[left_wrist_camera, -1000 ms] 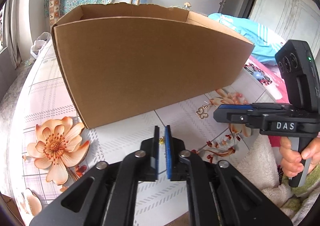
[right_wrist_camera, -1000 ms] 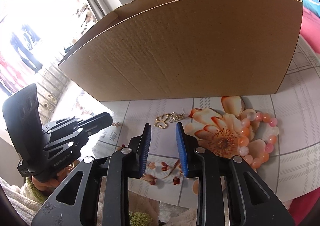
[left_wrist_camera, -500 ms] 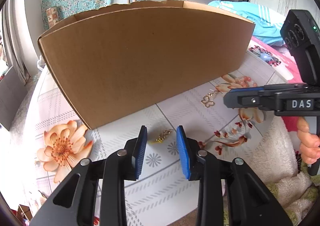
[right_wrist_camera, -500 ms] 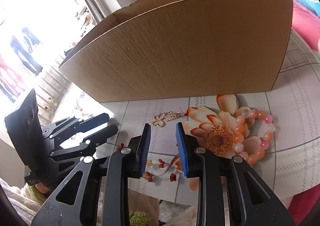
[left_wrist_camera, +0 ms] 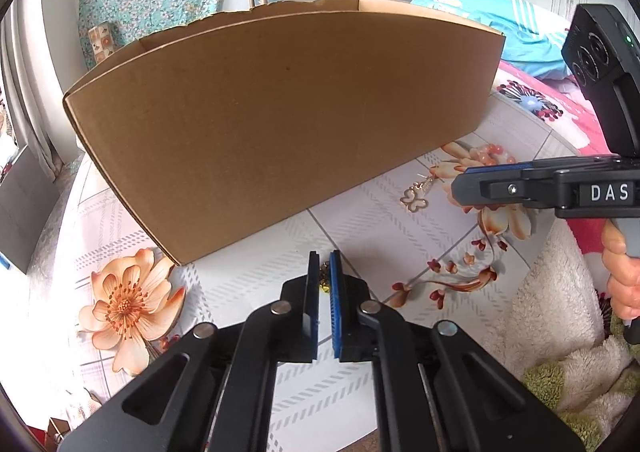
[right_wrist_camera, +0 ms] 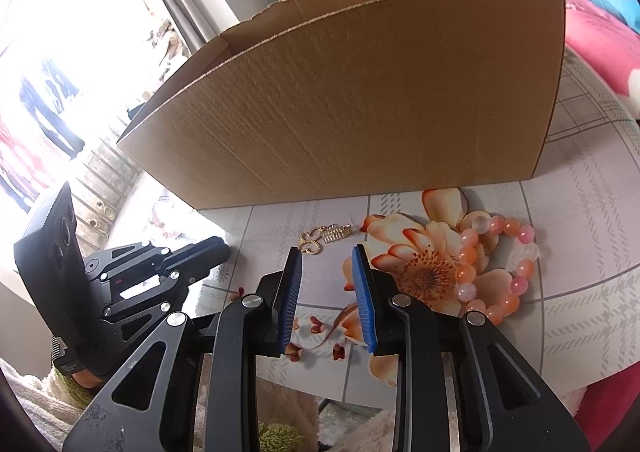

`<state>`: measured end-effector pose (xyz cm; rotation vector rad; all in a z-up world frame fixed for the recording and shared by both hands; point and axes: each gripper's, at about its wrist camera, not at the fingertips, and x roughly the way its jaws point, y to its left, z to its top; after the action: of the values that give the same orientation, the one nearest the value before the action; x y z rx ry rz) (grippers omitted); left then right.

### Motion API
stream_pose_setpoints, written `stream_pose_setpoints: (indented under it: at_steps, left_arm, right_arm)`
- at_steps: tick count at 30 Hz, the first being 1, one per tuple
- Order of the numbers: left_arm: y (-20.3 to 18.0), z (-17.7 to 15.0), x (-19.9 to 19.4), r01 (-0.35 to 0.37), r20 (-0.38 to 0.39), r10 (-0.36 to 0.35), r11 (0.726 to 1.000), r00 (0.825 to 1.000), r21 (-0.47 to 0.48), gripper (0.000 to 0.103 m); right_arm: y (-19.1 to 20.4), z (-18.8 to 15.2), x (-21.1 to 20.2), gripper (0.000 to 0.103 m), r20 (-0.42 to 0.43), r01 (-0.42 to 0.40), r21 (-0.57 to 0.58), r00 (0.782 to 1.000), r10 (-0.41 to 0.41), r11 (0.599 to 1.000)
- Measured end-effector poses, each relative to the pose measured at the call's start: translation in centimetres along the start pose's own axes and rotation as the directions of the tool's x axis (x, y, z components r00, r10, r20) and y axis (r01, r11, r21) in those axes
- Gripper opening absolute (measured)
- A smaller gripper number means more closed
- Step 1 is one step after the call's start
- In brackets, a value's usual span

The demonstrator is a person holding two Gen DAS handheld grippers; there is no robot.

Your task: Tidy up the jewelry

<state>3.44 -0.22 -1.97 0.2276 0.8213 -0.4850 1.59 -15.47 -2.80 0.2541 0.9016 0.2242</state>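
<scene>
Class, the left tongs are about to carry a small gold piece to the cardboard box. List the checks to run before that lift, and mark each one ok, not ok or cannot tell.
1. Left tongs shut on the small gold piece: ok.
2. Grip firm enough to lift: cannot tell.
3. Cardboard box open at the top: ok.
4. Right tongs open and empty: ok.
5. Butterfly pendant and bead bracelet boxed: not ok, both lie on the tablecloth.
6. Room inside box: cannot tell.
</scene>
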Motion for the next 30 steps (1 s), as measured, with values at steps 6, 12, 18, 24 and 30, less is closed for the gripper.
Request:
stream_pose_setpoints:
  at_steps: [6, 12, 18, 24, 30]
  left_arm:
    - [0.0, 0.0, 0.0, 0.019, 0.015, -0.018, 0.999, 1.0, -0.031, 0.003]
    - [0.2, 0.0, 0.1, 0.037, 0.032, -0.036, 0.998, 0.999, -0.052, 0.003]
    - [0.5, -0.1, 0.1, 0.057, 0.043, -0.054, 0.996, 0.998, -0.065, 0.003]
    - [0.4, -0.2, 0.1, 0.072, 0.051, -0.068, 0.995, 0.996, -0.075, 0.003]
    - [0.6, -0.4, 0.0, 0.082, 0.057, -0.077, 0.993, 0.995, -0.081, 0.003]
  right_arm:
    - [-0.2, 0.1, -0.1, 0.027, -0.006, 0.008, -0.009, 1.0, -0.008, 1.0]
    - [1.2, 0.8, 1.0, 0.027, -0.03, 0.04, -0.074, 0.999, -0.042, 0.996]
    - [3.2, 1.2, 2.5, 0.027, -0.06, 0.067, -0.159, 0.995, -0.077, 0.985]
    - [4.8, 1.4, 3.5, 0.027, -0.044, 0.141, -0.247, 0.987, -0.157, 0.959]
    - [6.6, 1.0, 4.4, 0.026, -0.008, 0.209, -0.356, 0.974, -0.226, 0.911]
